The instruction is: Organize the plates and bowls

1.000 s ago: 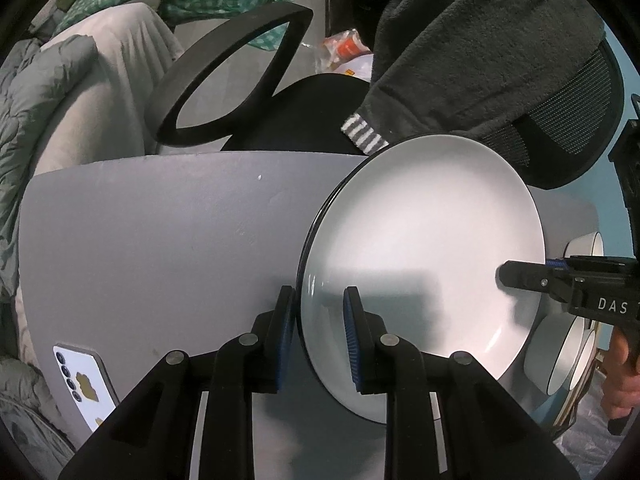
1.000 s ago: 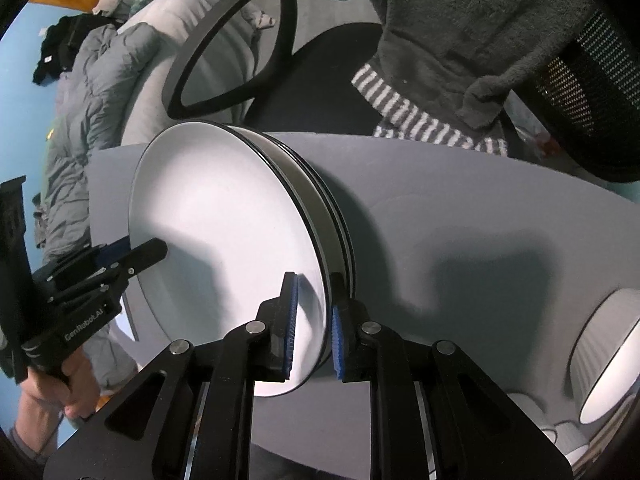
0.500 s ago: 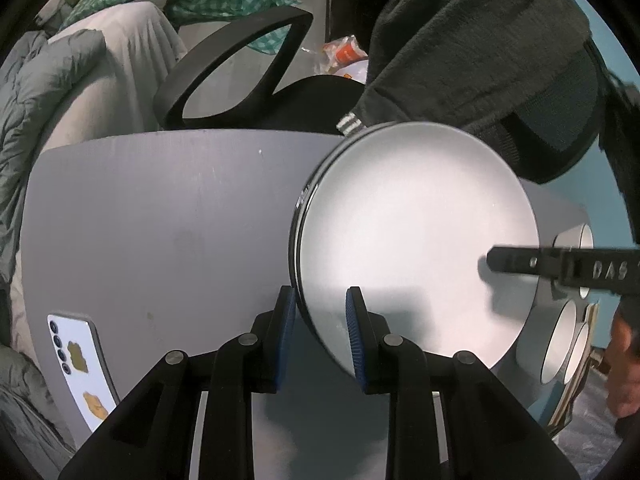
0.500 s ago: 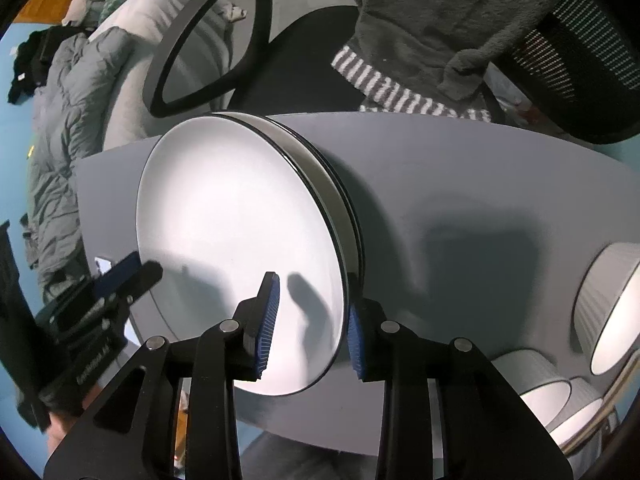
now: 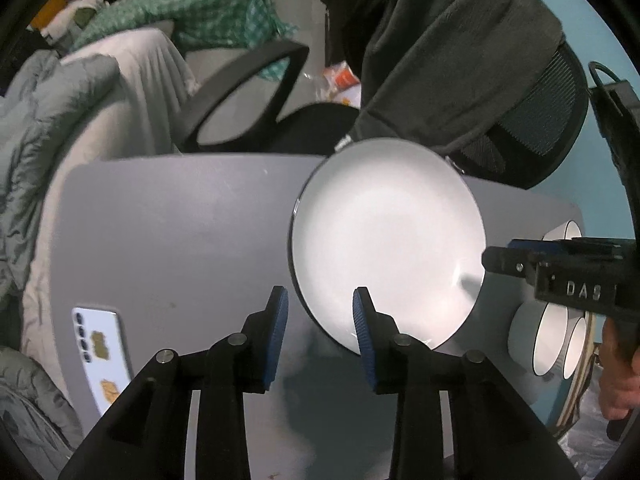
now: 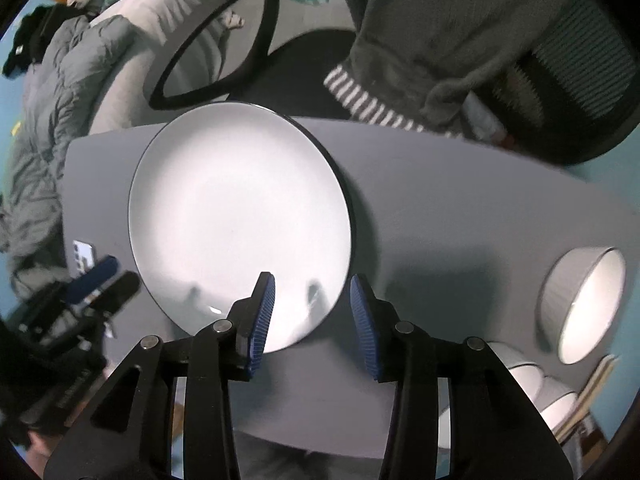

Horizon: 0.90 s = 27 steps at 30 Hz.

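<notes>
Both claws free of the plate stack (image 5: 386,240), which sits flat on the grey bench (image 5: 180,220).

Left claw (image 5: 320,334): jaws have just been opening, now partly apart, straddling the plate's near rim from above with the pads not touching it.

Right claw (image 6: 312,320): same story, jaws just opening, pads clear, hovering over the opposite rim of the stack (image 6: 240,216) (only the top plate shows now).

Bowls (image 6: 580,300) grouped at the bench's right end, well apart from the plates. Phone (image 5: 102,348) lies at the left end.
</notes>
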{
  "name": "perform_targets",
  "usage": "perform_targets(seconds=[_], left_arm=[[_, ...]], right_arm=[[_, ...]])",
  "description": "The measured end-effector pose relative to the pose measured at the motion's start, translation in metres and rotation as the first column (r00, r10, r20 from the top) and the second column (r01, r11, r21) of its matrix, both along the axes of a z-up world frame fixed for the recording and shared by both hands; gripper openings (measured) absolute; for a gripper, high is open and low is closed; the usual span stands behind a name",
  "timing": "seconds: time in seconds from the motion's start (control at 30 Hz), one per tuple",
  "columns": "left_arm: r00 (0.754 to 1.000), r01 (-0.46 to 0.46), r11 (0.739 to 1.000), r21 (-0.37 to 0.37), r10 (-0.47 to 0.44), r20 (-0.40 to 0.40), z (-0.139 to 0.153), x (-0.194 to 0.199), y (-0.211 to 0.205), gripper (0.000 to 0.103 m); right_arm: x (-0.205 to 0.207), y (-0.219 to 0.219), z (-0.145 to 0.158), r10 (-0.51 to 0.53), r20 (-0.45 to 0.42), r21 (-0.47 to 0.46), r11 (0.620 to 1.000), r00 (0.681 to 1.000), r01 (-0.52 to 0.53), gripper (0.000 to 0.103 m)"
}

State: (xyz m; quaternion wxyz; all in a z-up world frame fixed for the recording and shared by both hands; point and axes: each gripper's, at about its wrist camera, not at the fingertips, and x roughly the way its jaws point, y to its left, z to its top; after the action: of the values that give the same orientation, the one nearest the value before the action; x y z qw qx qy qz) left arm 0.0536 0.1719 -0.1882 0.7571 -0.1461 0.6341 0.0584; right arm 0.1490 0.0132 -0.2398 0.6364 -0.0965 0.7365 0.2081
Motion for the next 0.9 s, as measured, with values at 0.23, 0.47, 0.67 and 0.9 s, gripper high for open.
perform_targets(seconds=[0.23, 0.47, 0.67, 0.9], left_arm=[[0.999, -0.022, 0.998, 0.054, 0.019, 0.050, 0.040, -0.017, 0.000, 0.040], [0.989, -0.044, 0.996, 0.081, 0.032, 0.146, 0.083, -0.046, -0.003, 0.053], [0.984, -0.018, 0.996, 0.090, 0.002, 0.180, 0.106, -0.064, -0.014, 0.054], [0.971, -0.009, 0.998, 0.058, -0.005, 0.239, 0.136, -0.085, -0.025, 0.062]], right_arm=[[-0.019, 0.002, 0.048, 0.066, 0.183, -0.021, 0.998, 0.981, -0.063, 0.041], [-0.035, -0.006, 0.097, 0.023, 0.292, 0.029, 0.999, 0.956, -0.033, 0.048], [-0.055, -0.008, 0.128, 0.044, 0.389, 0.016, 0.998, 0.920, -0.054, 0.055], [-0.077, -0.018, 0.158, 0.023, 0.474, 0.025, 0.999, 0.880, -0.040, 0.056]])
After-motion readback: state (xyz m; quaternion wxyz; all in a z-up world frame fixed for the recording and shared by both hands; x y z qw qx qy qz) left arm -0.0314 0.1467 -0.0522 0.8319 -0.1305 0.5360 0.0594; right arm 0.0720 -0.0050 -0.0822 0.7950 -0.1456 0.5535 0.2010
